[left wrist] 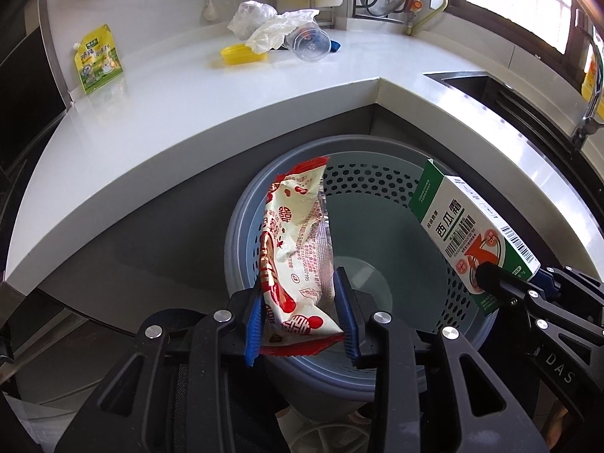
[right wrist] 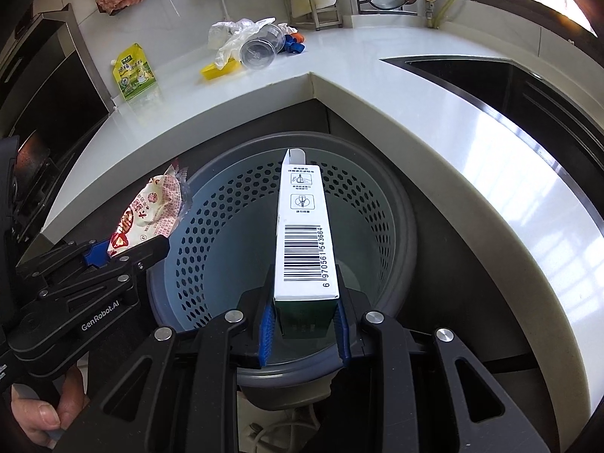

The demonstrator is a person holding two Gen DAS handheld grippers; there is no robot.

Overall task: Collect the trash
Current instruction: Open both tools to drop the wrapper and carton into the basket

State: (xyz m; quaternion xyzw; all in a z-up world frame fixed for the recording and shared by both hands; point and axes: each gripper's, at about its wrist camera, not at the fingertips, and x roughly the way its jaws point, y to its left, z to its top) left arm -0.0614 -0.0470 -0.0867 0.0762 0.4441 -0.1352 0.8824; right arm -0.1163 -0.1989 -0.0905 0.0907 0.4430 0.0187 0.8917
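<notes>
A red and cream snack wrapper [left wrist: 294, 226] stands tilted over the left rim of a grey-blue perforated bin [left wrist: 377, 188], and my left gripper [left wrist: 300, 296] is shut on its lower end. To its right, a green and white carton with barcodes [left wrist: 472, 226] hangs over the bin's right side, with my right gripper [left wrist: 517, 277] on it. In the right wrist view the carton [right wrist: 302, 226] points away over the bin [right wrist: 211, 207], its near end clamped between the blue pads of my right gripper [right wrist: 305, 302]. The left gripper [right wrist: 124, 253] and wrapper [right wrist: 158, 204] sit at the left.
The bin sits in the inner corner of a white L-shaped counter [left wrist: 188, 113]. On the counter lie a yellow-green pouch [left wrist: 96, 60], a yellow lid [left wrist: 241, 54], a crumpled plastic bag [left wrist: 264, 24] and a clear cup [left wrist: 311, 43]. A sink [right wrist: 490, 75] is at the right. A hand [right wrist: 41, 411] grips the left handle.
</notes>
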